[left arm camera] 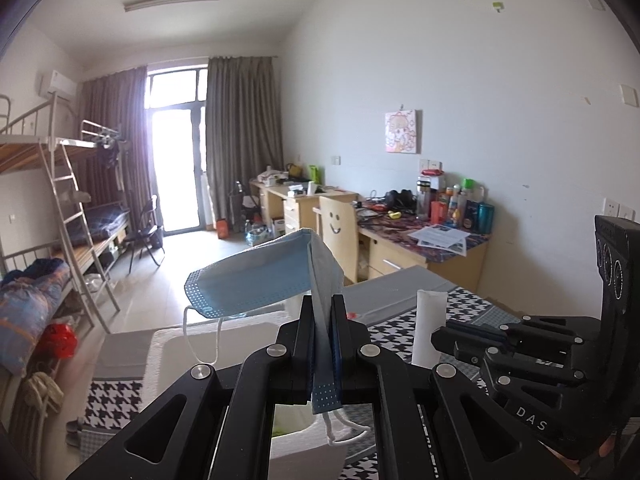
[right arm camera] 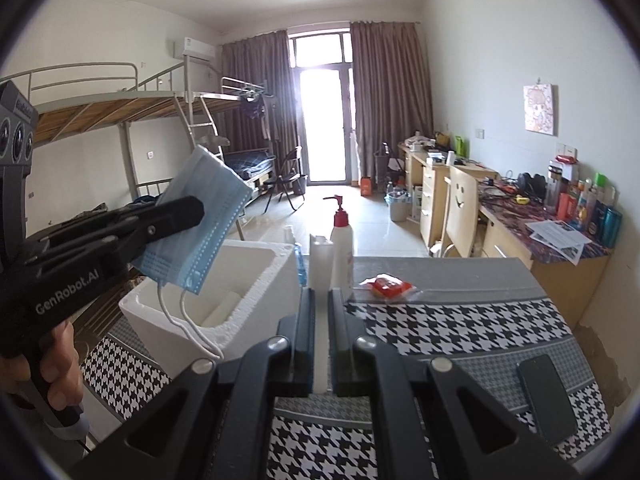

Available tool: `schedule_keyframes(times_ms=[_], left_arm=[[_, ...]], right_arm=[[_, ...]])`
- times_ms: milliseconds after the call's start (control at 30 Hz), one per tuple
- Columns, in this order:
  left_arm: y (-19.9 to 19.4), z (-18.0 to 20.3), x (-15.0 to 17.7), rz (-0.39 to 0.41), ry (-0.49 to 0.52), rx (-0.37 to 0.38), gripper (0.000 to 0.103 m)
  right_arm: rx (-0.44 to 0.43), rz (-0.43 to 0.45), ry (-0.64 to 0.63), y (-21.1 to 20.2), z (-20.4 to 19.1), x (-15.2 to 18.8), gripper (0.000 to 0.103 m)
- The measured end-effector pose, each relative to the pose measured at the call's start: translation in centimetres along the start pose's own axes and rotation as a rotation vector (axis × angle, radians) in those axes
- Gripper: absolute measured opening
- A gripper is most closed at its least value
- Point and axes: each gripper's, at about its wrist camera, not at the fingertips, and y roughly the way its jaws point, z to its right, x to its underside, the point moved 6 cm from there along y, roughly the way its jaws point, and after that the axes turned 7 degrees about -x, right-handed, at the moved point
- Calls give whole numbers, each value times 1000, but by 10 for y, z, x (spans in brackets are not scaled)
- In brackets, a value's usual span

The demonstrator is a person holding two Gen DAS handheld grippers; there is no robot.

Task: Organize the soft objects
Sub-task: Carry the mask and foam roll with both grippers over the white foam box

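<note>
My left gripper (left arm camera: 322, 312) is shut on a blue surgical mask (left arm camera: 256, 276) and holds it in the air above the white foam box (left arm camera: 240, 332); the ear loops hang down. In the right wrist view the mask (right arm camera: 200, 216) and left gripper (right arm camera: 188, 208) hover over the foam box (right arm camera: 256, 280). My right gripper (right arm camera: 319, 300) is shut on a white folded paper-like item (right arm camera: 320, 264), held upright right of the box. It also shows in the left wrist view (left arm camera: 430, 328), with the right gripper (left arm camera: 444, 340) at its base.
The table has a houndstooth cloth (right arm camera: 460, 320). On it stand a white pump bottle with a red top (right arm camera: 342, 248), a red packet (right arm camera: 388, 285) and a dark phone (right arm camera: 546, 396). A small spray bottle (right arm camera: 298, 260) stands behind the box. Desks and bunk beds are behind.
</note>
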Motion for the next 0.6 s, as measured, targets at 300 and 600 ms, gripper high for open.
schedule_keyframes(times_ms=[300, 600], left_arm=[[-4, -21, 0, 10, -11, -53, 7], [-8, -51, 2, 7, -45, -130, 7]], right_arm=[[-48, -7, -22, 16, -16, -11, 8], [-91, -5, -57, 28, -34, -24, 8]])
